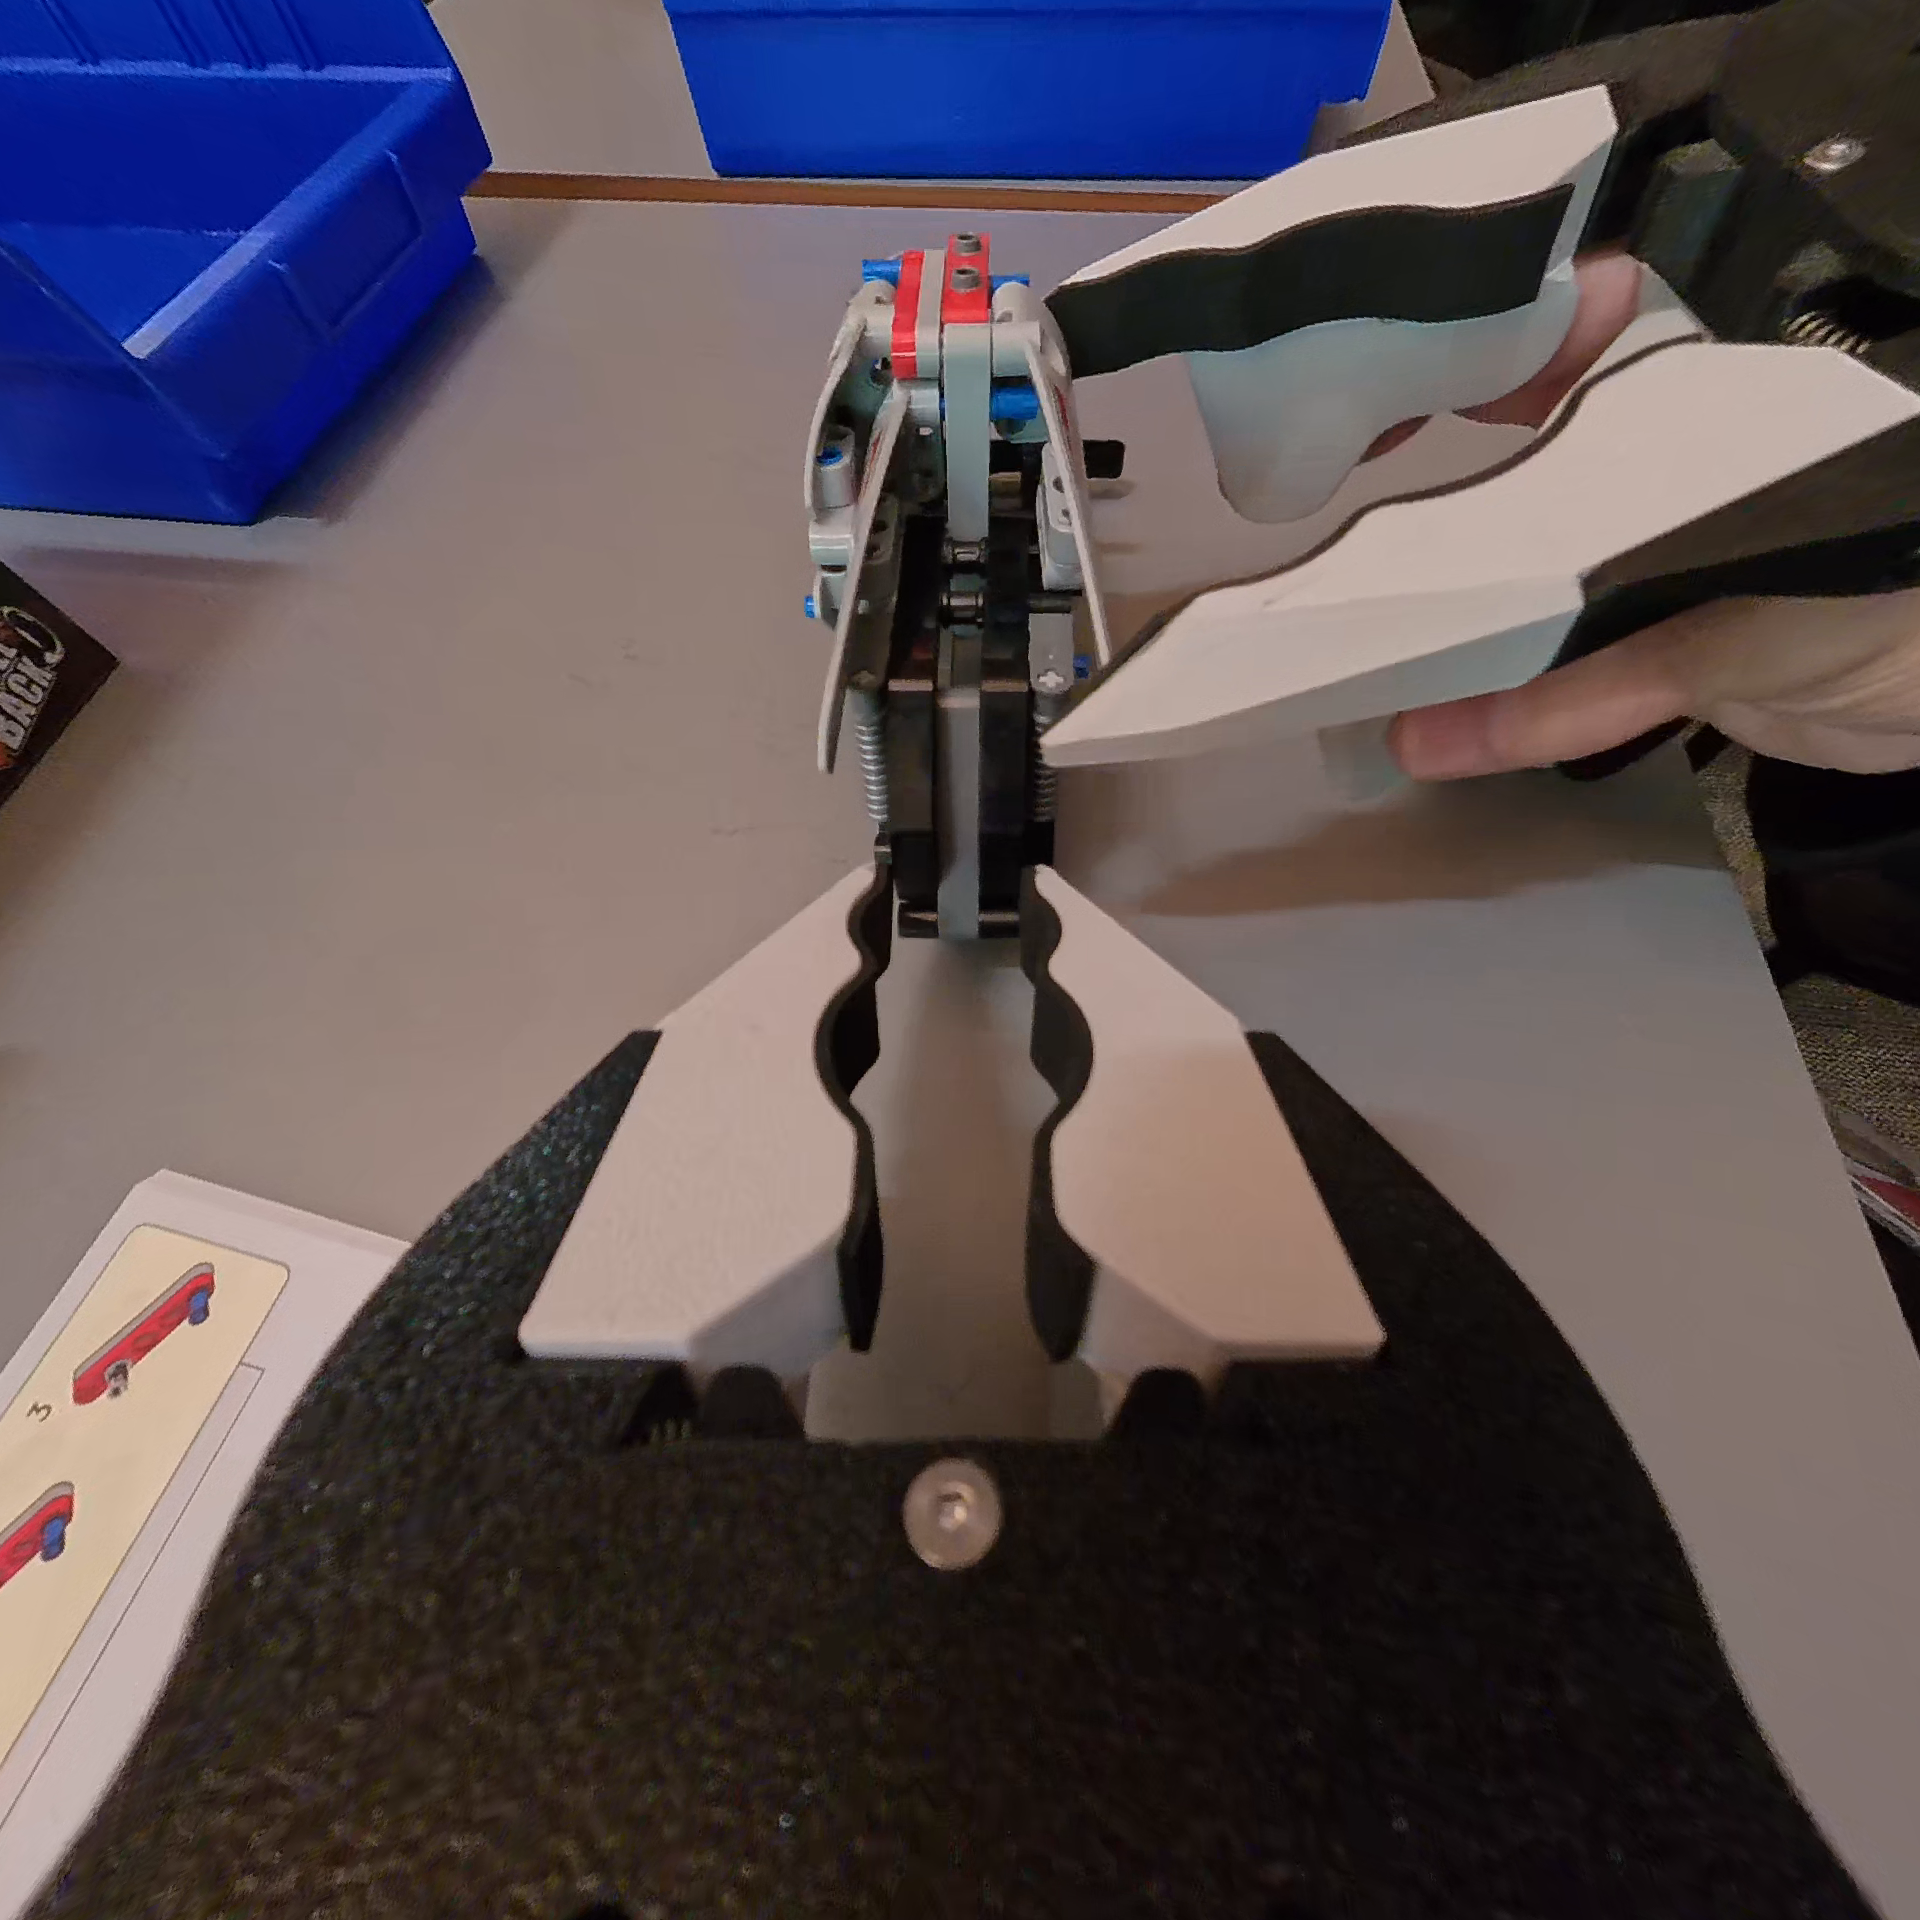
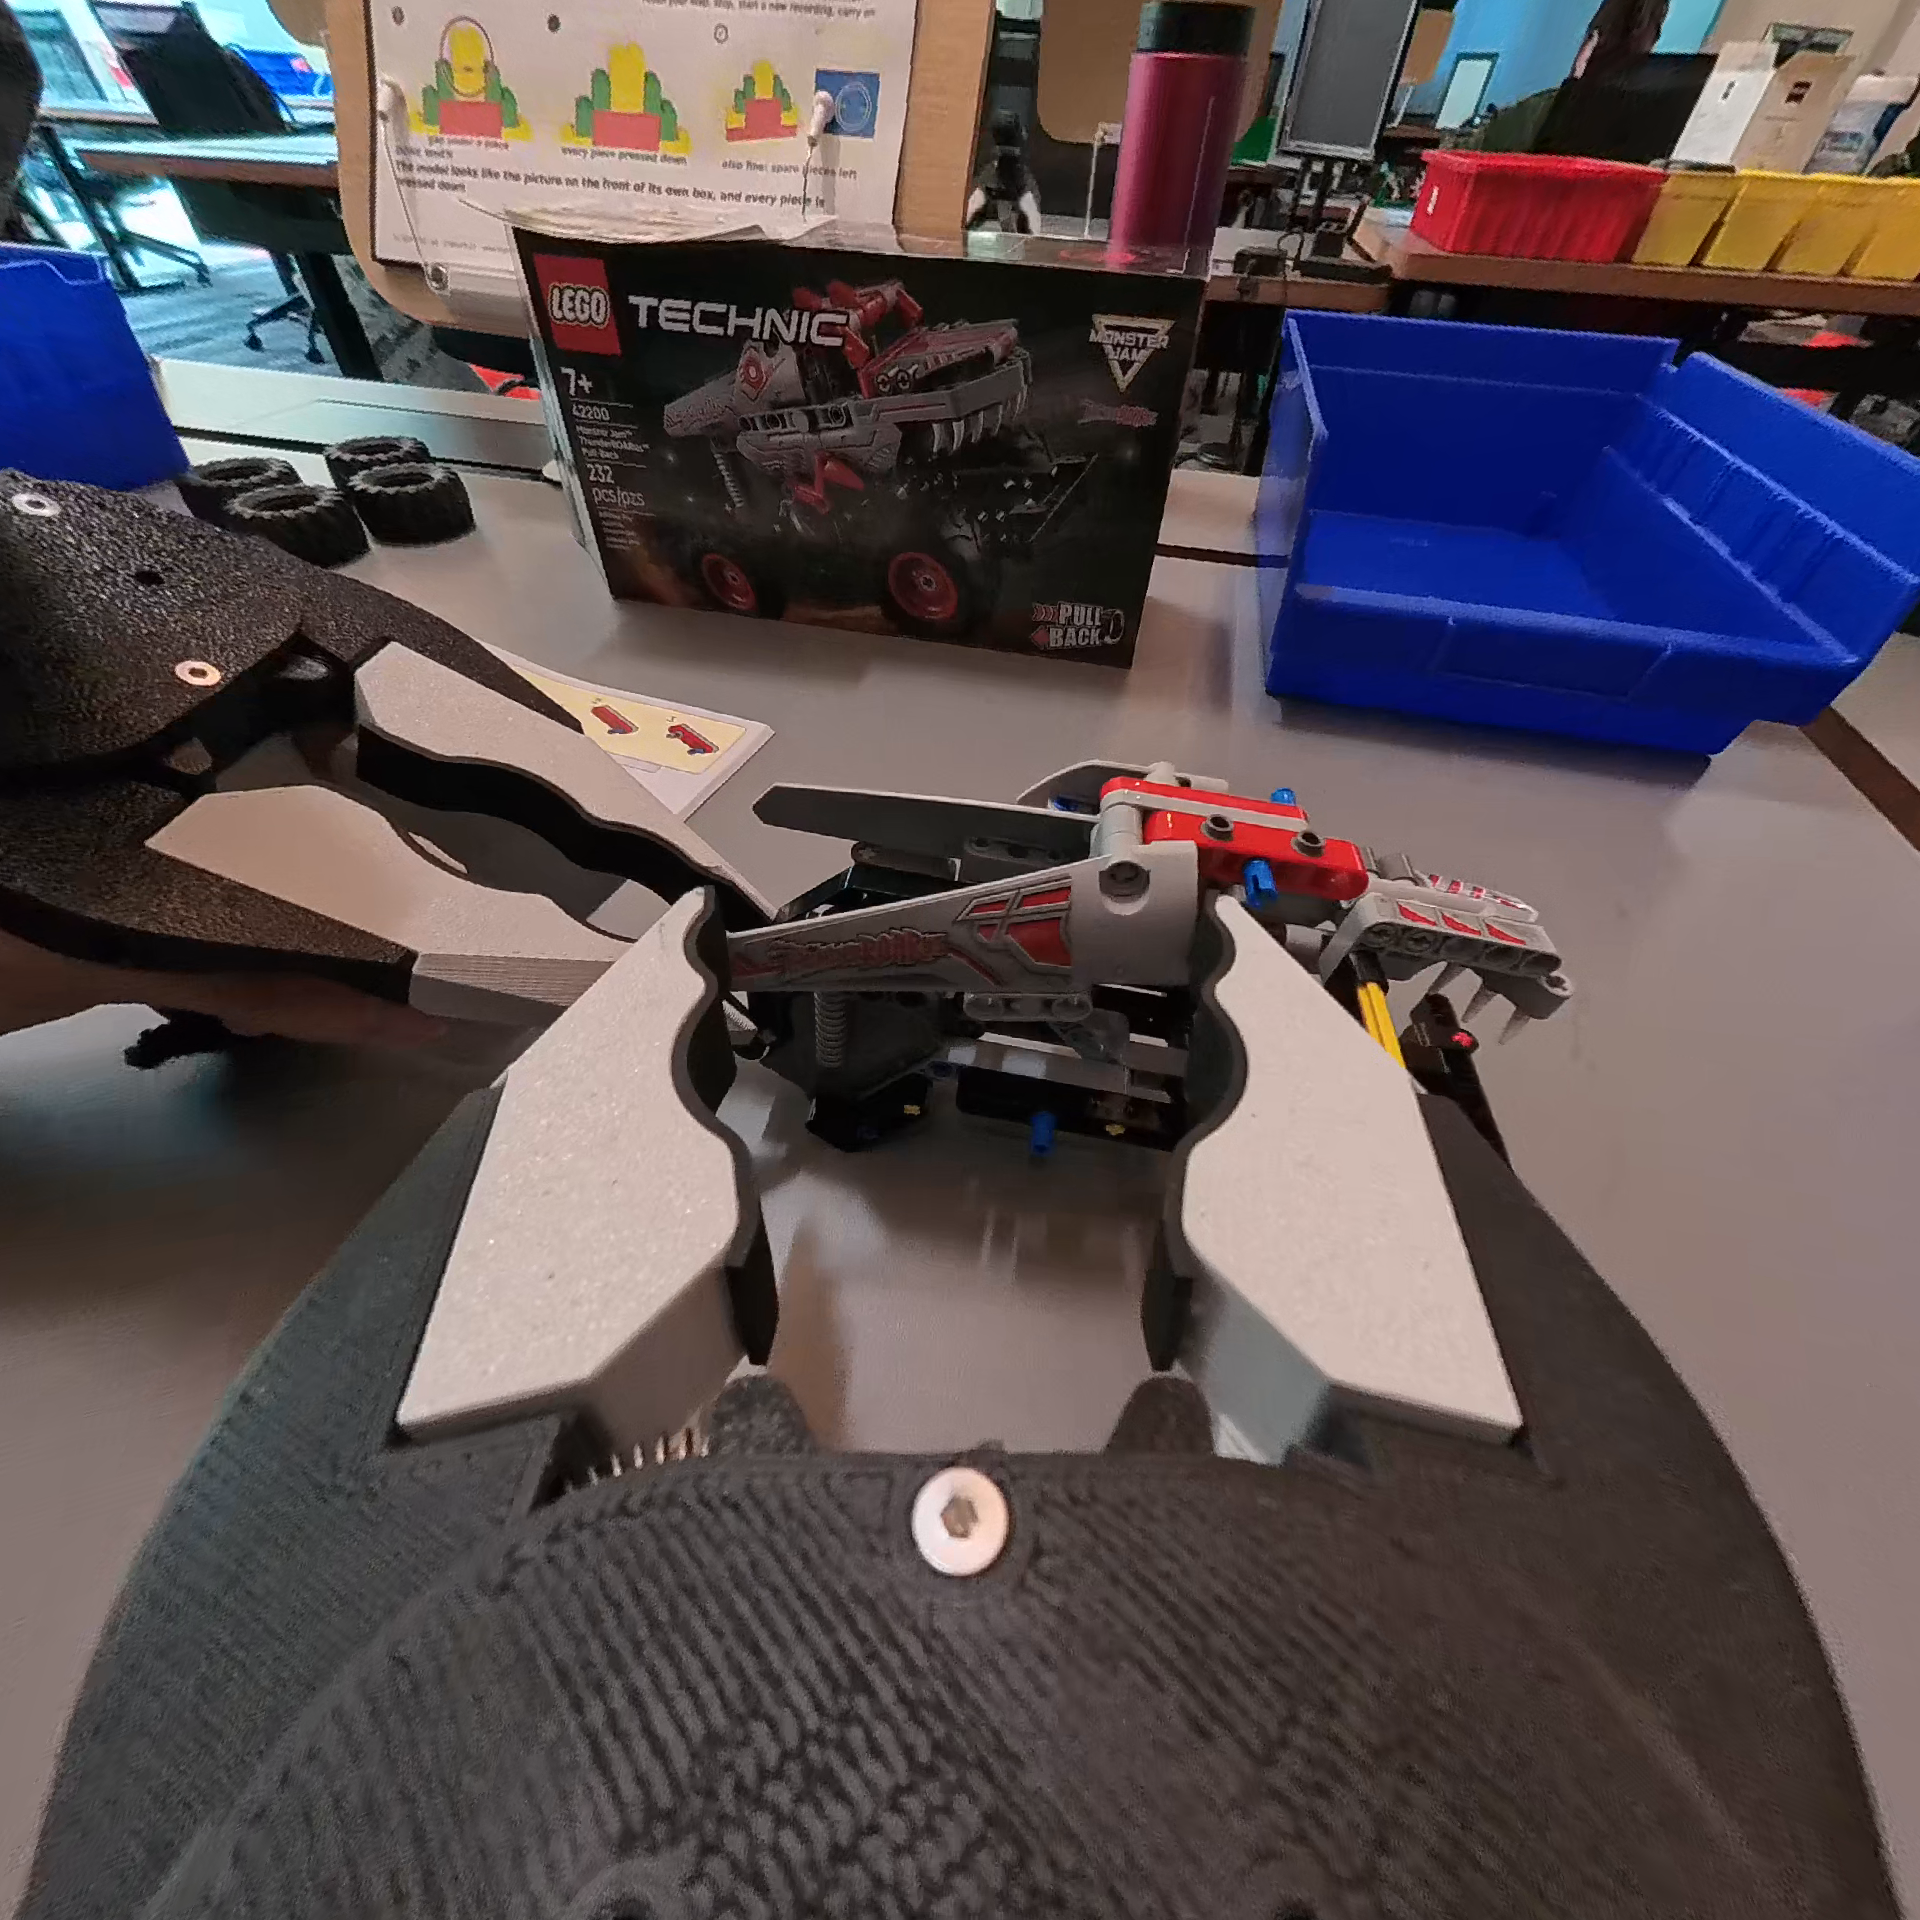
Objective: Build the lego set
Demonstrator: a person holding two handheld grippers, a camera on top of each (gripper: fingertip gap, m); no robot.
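A partly built grey, red and black Lego truck body [image 1: 961, 416] without wheels is held just over the grey table [image 1: 416, 831]. My left gripper [image 1: 961, 894] is shut on its black and grey rear end. My right gripper [image 1: 1055, 520] comes in from the right, open wide, with one fingertip by the red front top and the other by a side spring. In the right wrist view the right gripper [image 2: 956, 925] straddles the truck body's [image 2: 1039, 914] stickered grey side panel. I cannot tell whether it touches. The left gripper [image 2: 623, 925] holds the tail at the left.
The set's box [image 2: 862, 436] stands behind the model, with black tyres [image 2: 332, 499] to its left and a blue bin [image 2: 1558, 540] to its right. An instruction booklet [image 1: 125, 1403] lies near left. Two more blue bins [image 1: 208, 260] [image 1: 1018, 83] are at the back. The table's edge runs down the right.
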